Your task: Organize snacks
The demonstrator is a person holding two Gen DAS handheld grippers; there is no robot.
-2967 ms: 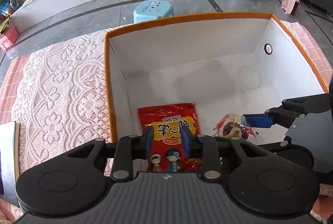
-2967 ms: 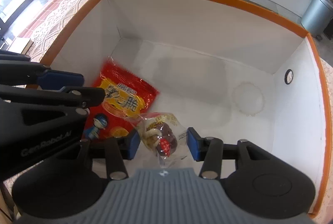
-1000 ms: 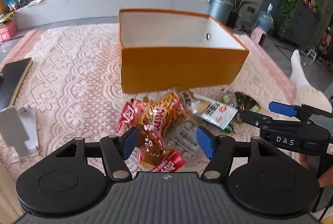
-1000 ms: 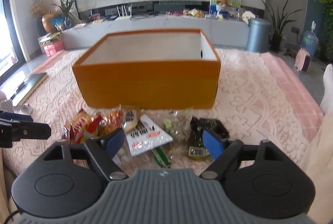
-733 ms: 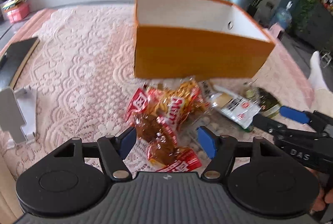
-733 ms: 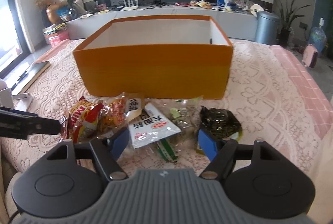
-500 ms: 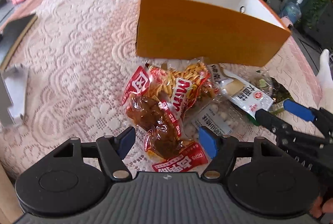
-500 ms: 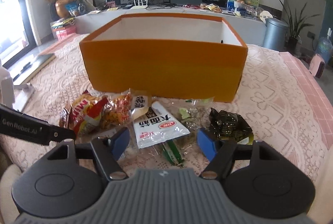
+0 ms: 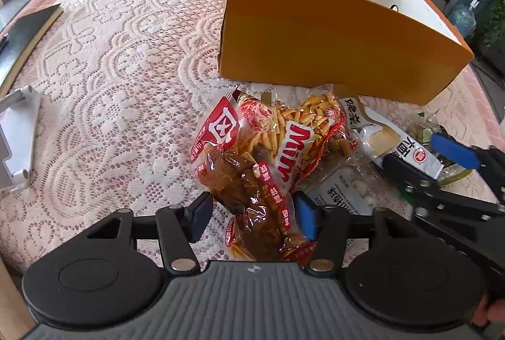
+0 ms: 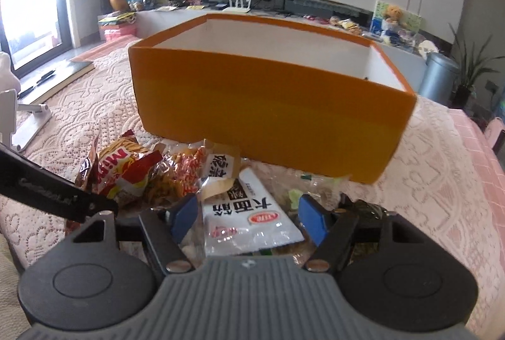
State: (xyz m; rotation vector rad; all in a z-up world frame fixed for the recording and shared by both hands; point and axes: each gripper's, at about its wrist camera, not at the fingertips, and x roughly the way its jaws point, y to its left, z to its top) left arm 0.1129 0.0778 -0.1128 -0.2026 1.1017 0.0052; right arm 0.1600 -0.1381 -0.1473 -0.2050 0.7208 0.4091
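Note:
An orange box [image 9: 331, 37] with a white inside stands on the lace cloth; it also shows in the right wrist view [image 10: 268, 106]. A pile of snack packs lies in front of it. My left gripper [image 9: 252, 212] is open, its fingers on either side of a clear pack of brown snacks with red labels [image 9: 249, 198]. A red Mimi fries pack [image 9: 296, 138] lies just beyond. My right gripper [image 10: 249, 215] is open around a white pack with black characters [image 10: 249, 213]. A dark green pack [image 10: 366, 209] lies to its right.
A white stand [image 9: 15, 134] and a dark book [image 9: 28, 24] lie at the left of the lace cloth [image 9: 126, 56]. A grey bin [image 10: 438, 74] and plants stand beyond the table. A TV hangs on the far wall.
Both grippers left the box, where a red pack and a clear pack lay, and came down low over the snack pile. The left jaws have narrowed around the brown snack pack.

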